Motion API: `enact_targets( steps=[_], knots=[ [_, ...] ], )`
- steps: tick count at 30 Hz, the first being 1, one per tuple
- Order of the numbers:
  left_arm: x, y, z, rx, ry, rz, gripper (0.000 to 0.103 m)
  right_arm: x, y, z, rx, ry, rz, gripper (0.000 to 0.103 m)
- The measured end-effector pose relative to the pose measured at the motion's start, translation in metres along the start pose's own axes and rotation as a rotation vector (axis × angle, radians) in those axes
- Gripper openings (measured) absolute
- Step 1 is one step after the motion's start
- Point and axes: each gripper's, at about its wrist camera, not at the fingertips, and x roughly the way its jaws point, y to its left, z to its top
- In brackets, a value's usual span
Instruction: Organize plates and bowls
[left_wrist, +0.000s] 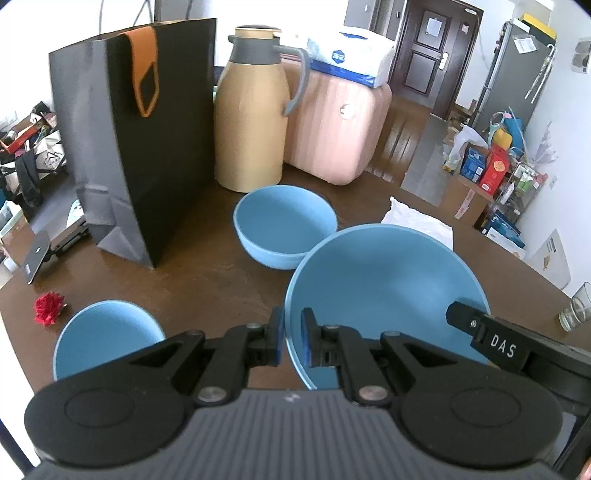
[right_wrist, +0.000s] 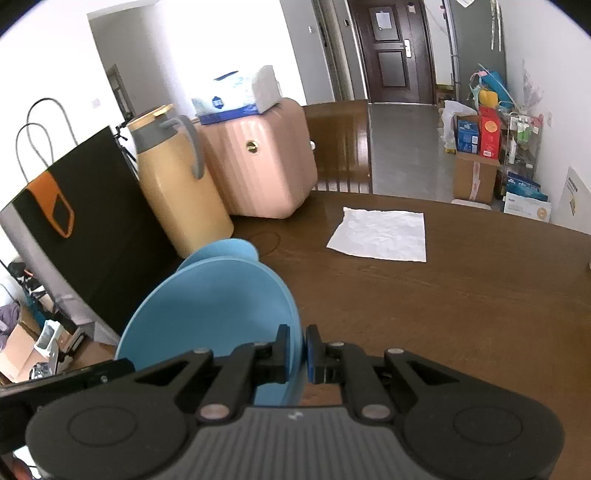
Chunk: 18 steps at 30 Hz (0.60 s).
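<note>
Both hand-held grippers are clamped on the rim of the same large blue bowl (left_wrist: 388, 291), held clear of the desk (left_wrist: 207, 273). The left hand-held gripper (left_wrist: 293, 339) pinches the rim at the lower centre of the left wrist view, jaws nearly closed with only the thin bowl wall between them. The right hand-held gripper (right_wrist: 297, 352) grips the opposite rim in the same way; its black finger shows at the lower right of the left wrist view.

A medium blue bowl (left_wrist: 284, 225) stands on the desk just beyond the held bowl, towards the upper centre of the left wrist frame, in front of the tan jug (left_wrist: 251, 122). A smaller blue bowl (left_wrist: 103, 336) sits at the lower left, nearest the left hand-held gripper. The held bowl is the widest, so it likely belongs at the bottom of any stack; the others would nest into it.
</note>
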Motion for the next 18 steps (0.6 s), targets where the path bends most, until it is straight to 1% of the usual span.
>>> enact_targets(
  steps=[18],
  knots=[
    [-0.038,0.054,-0.018,-0.054,-0.021,0.038,0.01,-0.018,0.056,-0.027,-0.054,0.01,0.045,0.009]
  ],
)
